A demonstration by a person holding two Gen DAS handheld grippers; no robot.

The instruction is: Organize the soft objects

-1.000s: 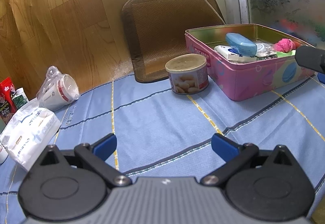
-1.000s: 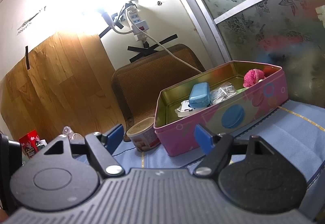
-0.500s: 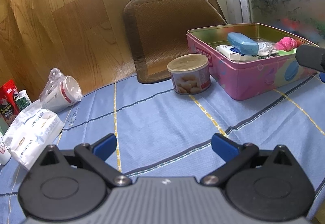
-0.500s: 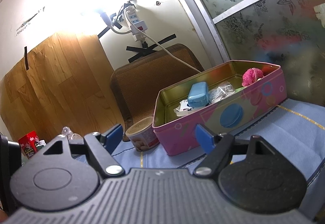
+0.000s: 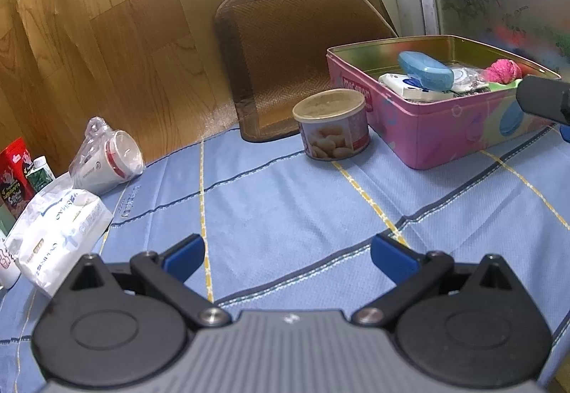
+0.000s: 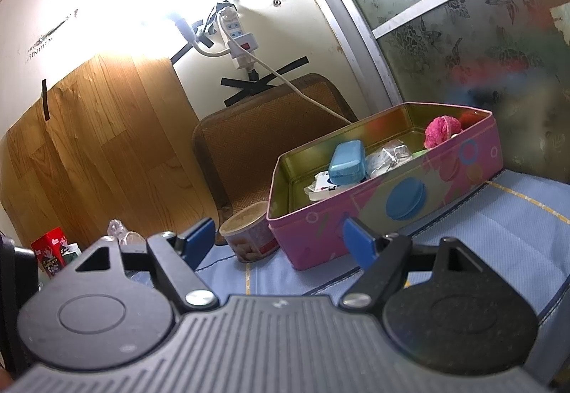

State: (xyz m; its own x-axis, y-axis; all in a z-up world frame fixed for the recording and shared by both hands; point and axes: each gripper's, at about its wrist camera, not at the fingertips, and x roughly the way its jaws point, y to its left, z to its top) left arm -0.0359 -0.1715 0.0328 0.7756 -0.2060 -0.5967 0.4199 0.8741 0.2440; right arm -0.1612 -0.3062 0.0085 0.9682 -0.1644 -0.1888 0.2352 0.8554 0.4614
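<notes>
While both tools hang empty over the blue cloth (image 5: 285,186), the work looks to stand between picks. Farthest left, at nine o'clock in the left wrist view, a white soft pack (image 5: 57,232) lies flat, with a bagged cup (image 5: 107,161) on its side just beyond it at ten o'clock. The left gripper (image 5: 285,254) has its jaws spread wide with only cloth between them. Near twelve o'clock a round can (image 5: 333,129) stands just beside the pink tin (image 5: 445,133) at two o'clock, which already holds a blue case (image 5: 425,71), white packets and a pink fuzzy ball (image 5: 502,70). The right gripper (image 6: 279,238) is likewise wide and empty, facing the tin from the near side. I judge the white pack the next soft thing to fetch: the left tool must swing toward nine o'clock, straddle the pack, and close gently before carrying it to the tin
</notes>
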